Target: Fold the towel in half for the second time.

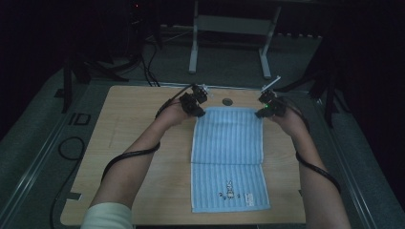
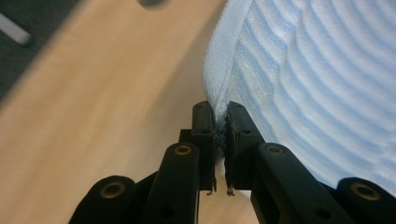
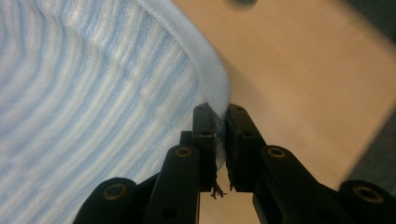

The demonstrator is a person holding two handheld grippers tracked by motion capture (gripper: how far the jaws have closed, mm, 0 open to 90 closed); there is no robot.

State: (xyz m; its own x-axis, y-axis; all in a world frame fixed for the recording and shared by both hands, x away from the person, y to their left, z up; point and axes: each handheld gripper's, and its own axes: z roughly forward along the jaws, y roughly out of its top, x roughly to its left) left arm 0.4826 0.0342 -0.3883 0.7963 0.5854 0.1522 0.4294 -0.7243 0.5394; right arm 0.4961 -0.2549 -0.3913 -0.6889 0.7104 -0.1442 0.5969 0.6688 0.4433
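I've got the left gripper (image 2: 220, 114) and right gripper (image 3: 219, 116) fingers pinched tight on the blue towel's (image 1: 228, 143) two far corners, lifting them off the tabletop (image 1: 143, 124) to fold it toward me.

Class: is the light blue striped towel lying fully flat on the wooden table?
No. Both grippers pinch the light blue striped towel's far corners, lifting that end.

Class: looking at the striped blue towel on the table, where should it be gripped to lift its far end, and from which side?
Grip the towel at its two far corners, each from its own outer side. The hemmed edge there is thin enough to pinch, as the left gripper and right gripper show, jaws shut on it.
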